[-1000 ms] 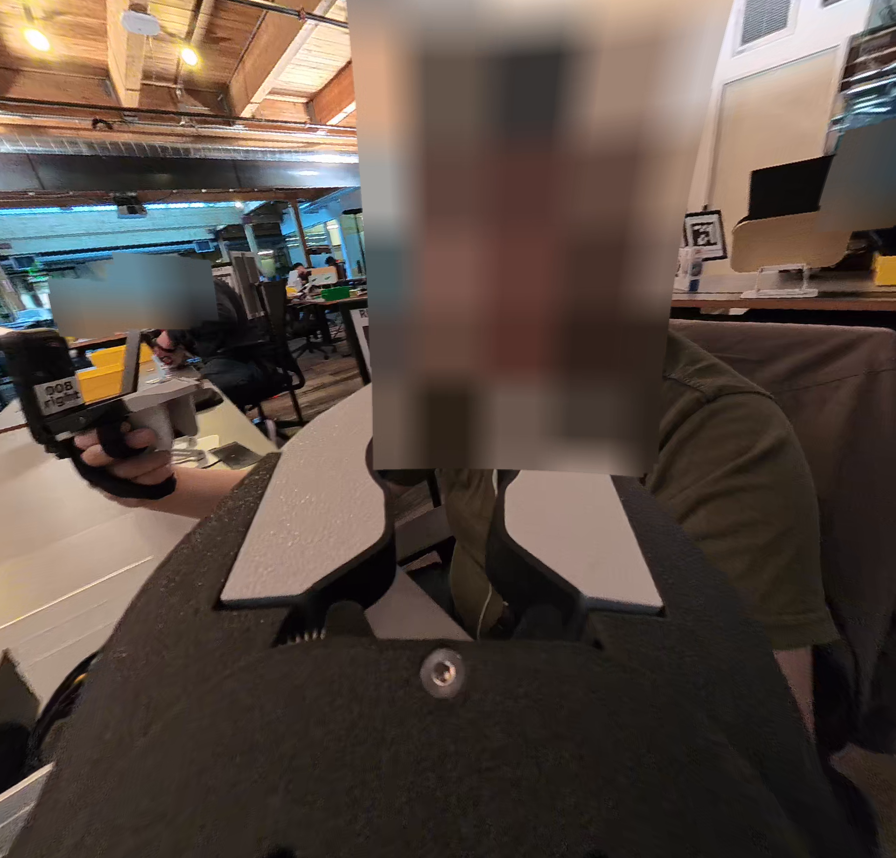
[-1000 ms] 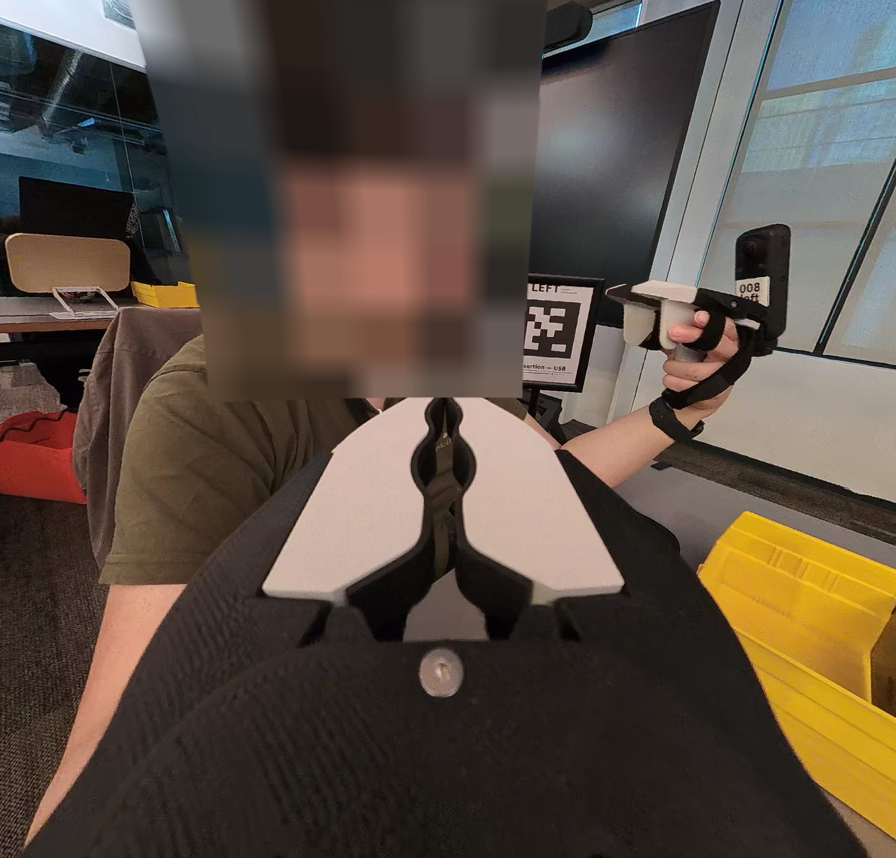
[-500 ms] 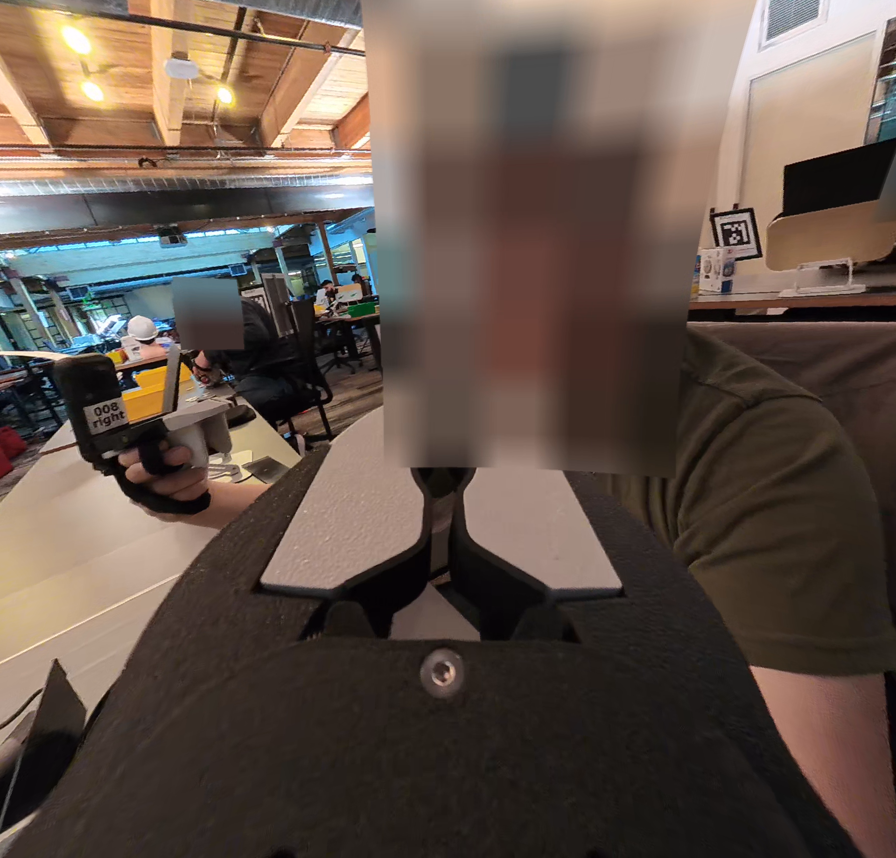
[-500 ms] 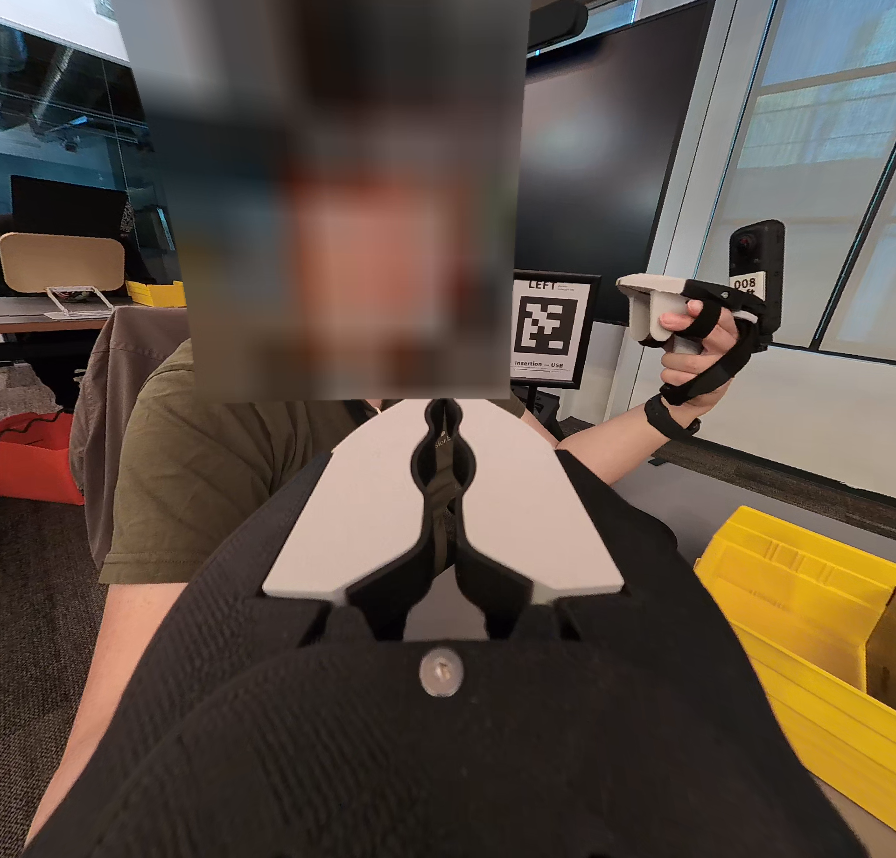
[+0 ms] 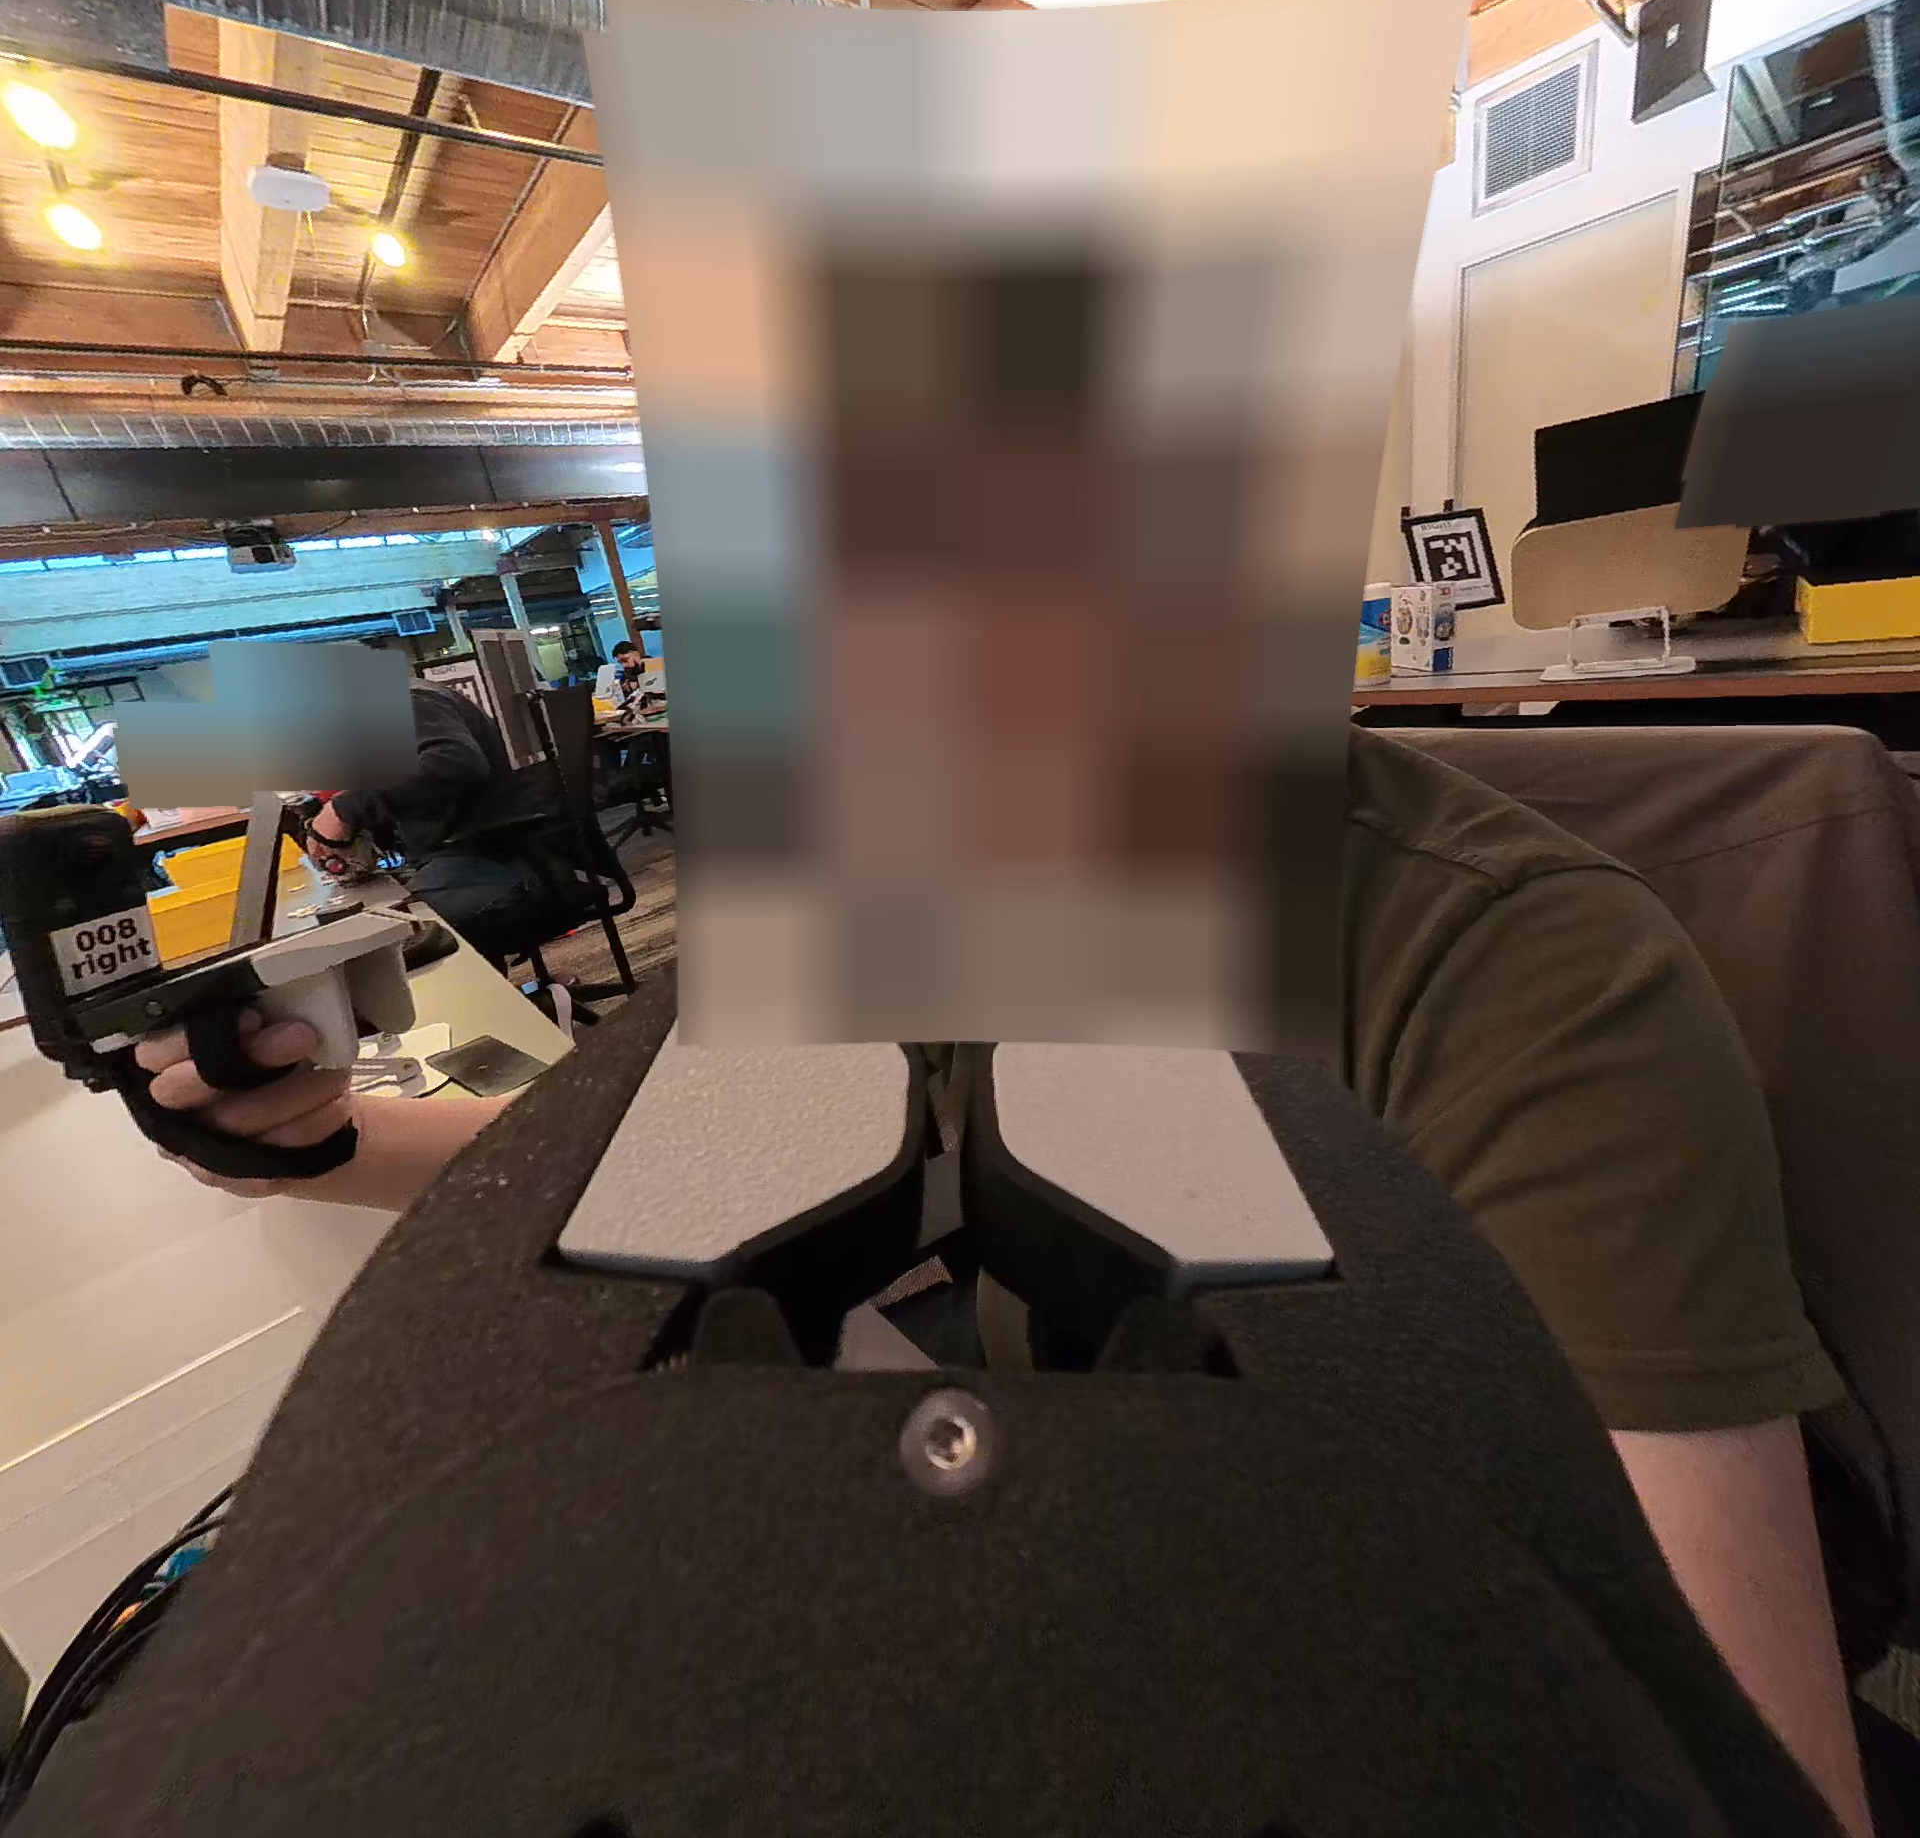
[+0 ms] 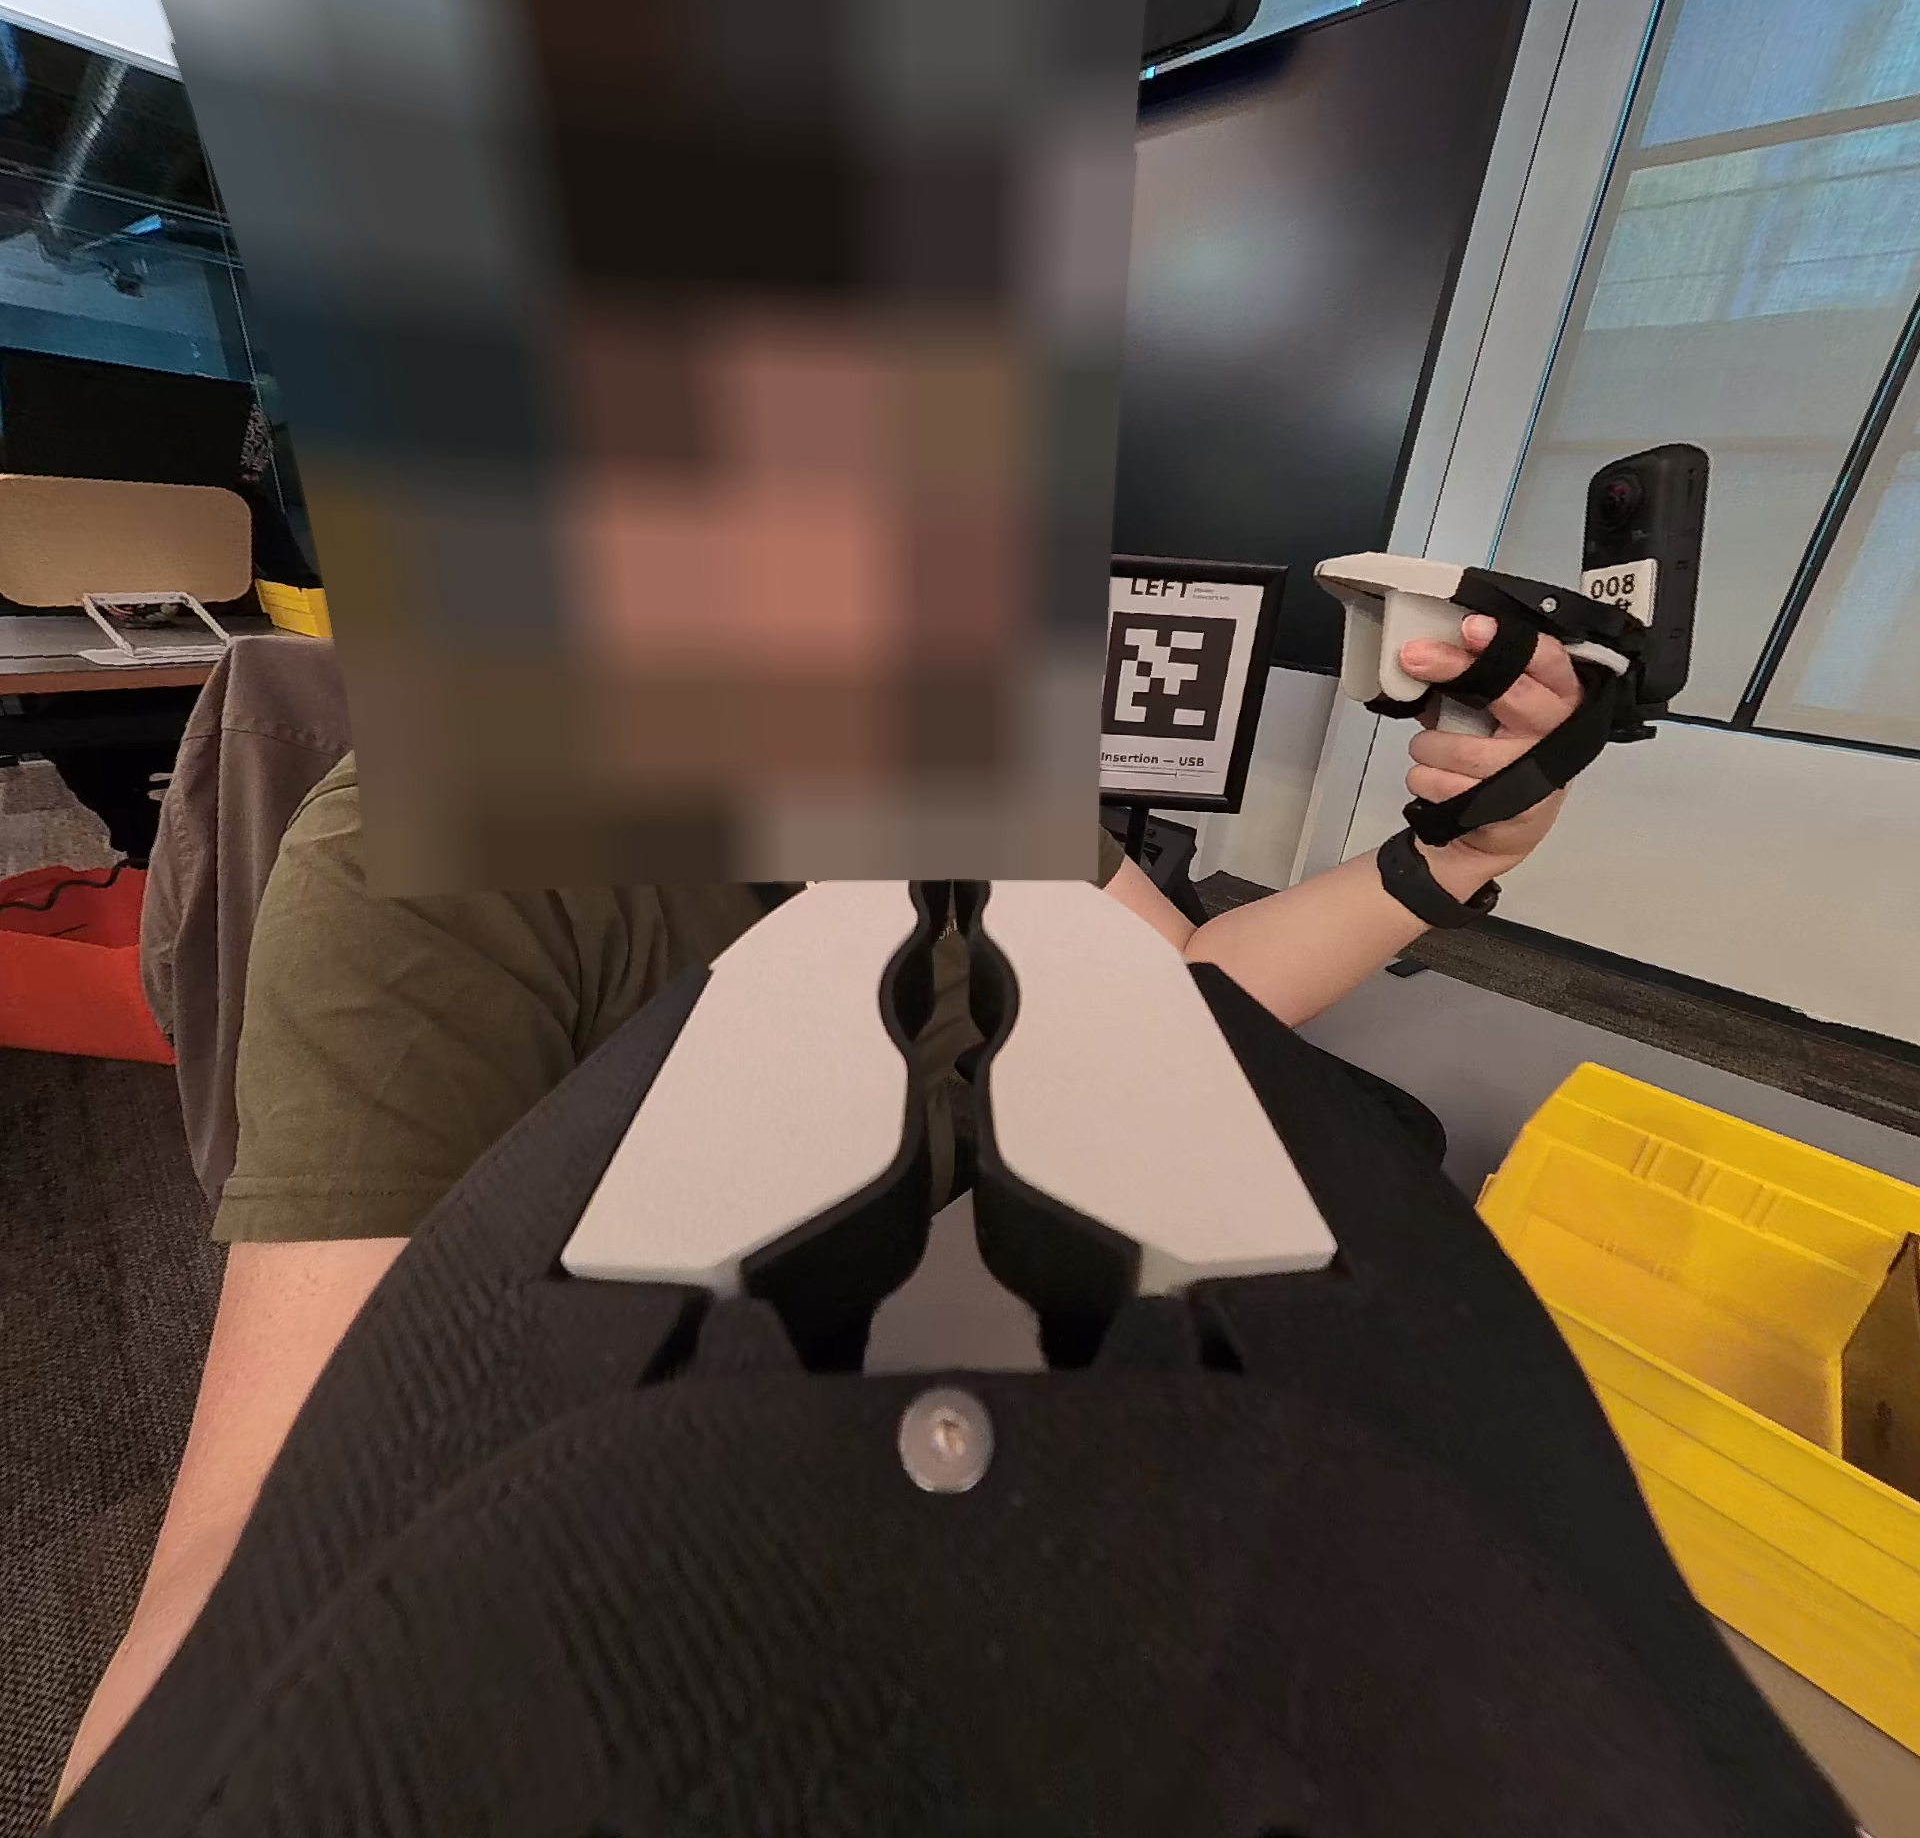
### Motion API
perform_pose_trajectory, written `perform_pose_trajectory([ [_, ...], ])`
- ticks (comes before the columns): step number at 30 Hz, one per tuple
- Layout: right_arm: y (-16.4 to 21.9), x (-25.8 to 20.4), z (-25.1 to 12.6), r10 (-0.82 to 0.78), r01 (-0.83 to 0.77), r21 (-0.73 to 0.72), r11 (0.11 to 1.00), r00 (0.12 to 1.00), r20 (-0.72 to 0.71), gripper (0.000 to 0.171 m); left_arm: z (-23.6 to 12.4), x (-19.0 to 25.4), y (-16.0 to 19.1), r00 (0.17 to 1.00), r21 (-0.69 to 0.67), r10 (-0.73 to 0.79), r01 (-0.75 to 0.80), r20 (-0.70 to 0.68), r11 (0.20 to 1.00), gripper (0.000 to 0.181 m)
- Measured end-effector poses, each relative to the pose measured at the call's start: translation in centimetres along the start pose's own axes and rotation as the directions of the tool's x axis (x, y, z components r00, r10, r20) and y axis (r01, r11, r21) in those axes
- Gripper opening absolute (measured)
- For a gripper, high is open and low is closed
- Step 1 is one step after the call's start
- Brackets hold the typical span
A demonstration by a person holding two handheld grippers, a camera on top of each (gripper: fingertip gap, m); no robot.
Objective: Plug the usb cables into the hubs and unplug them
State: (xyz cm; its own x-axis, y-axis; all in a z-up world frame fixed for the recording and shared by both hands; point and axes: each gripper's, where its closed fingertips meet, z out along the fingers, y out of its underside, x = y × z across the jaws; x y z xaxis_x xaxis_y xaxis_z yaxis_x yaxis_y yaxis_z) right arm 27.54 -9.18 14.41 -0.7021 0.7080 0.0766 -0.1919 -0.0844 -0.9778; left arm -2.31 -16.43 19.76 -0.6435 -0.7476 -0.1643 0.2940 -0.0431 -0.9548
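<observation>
- Both tongs were raised off the surface and turned back toward the person in the olive-green short-sleeved shirt, so I judged that no plugging step was in hand; this looked like a pause outside the work itself.
- The left tongs had their grey-faced fingers drawn together to a thin slit, with nothing between them.
- The right tongs were likewise closed, fingers meeting along a wavy seam, and empty.
- No usb cable or hub showed clearly in either view; a few thin dark cords at the low left edge of the left wrist view could not be identified, so where the task's things lay I cannot tell.
- The next move would call for swinging both tongs down toward the surface and opening one over a cable plug.
- A framed white card with a black square-pattern marker stood beyond the right tongs; it and small white stickers on both handles bore writing, left unquoted.
- A yellow plastic bin sat right of the right tongs.
</observation>
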Motion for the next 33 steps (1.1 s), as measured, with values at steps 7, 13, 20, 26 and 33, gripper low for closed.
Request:
perform_pose_trajectory([
  [7,0.1,0.0,0.0,0.002,-0.001,-0.007,1.000,1.000,0.003,0.001,0.0,-0.2,0.2,1.000,0.000,-0.015,0.015,-0.010,1.000,0.000],
  [13,0.2,-0.1,0.1,0.001,-0.001,-0.013,1.000,1.000,0.003,0.001,0.0,-0.3,0.3,1.000,-0.002,-0.026,0.026,-0.011,1.000,0.000],
  [20,0.5,0.1,0.1,0.008,-0.008,-0.030,1.000,1.000,-0.002,0.001,0.2,0.3,0.3,0.996,0.001,-0.058,0.058,-0.062,0.998,0.021],
  [26,0.6,0.3,0.1,0.011,-0.012,-0.030,0.999,1.000,-0.009,0.001,0.0,-1.2,0.5,0.993,-0.003,-0.117,0.117,-0.003,0.993,0.000],
  [33,0.7,0.2,0.0,0.009,-0.009,-0.037,0.999,1.000,-0.007,0.001,-0.2,-1.1,1.5,0.969,-0.042,-0.230,0.227,-0.088,0.973,0.000],
])
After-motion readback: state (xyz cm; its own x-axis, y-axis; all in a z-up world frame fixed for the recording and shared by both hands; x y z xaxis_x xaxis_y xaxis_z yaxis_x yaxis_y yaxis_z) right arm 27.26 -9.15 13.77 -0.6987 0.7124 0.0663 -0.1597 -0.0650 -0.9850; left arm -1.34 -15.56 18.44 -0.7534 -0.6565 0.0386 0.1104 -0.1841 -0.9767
